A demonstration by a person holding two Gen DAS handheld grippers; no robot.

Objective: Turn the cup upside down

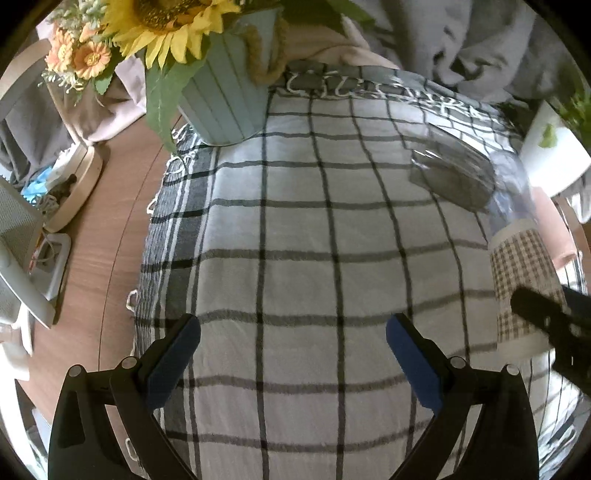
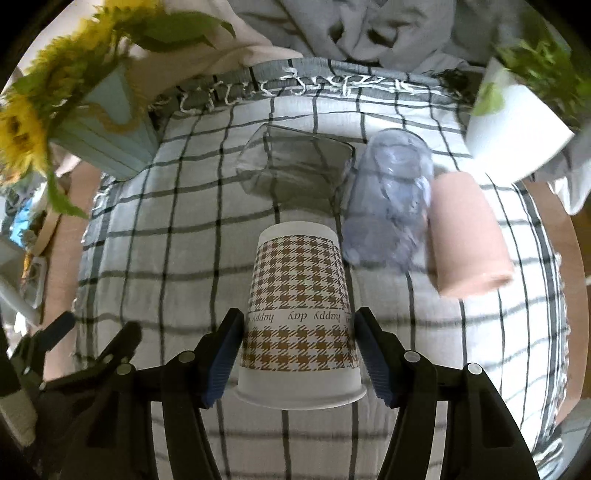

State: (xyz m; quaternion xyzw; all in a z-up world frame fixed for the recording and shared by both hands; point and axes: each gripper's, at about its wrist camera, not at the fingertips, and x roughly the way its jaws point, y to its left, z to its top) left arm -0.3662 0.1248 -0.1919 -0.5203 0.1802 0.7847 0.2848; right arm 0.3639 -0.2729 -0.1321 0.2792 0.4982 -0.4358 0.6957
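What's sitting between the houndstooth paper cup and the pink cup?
In the right wrist view, a clear bluish plastic cup stands upside down between the houndstooth paper cup and the pink cup.

A lived-in home, at a wooden surface dressed for the table.

A fringed checked cloth [image 1: 295, 229] covers the wooden surface [image 1: 107, 221]; a blue pot of sunflowers [image 1: 225, 99] stands at eleven o'clock, a white plant pot [image 2: 517, 122] at two o'clock, crumpled grey laundry [image 2: 351, 29] heaped at twelve o'clock.

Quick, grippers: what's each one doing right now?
Left gripper: open, holding nothing.
Right gripper: jaws either side of the inverted houndstooth paper cup; contact cannot be told.
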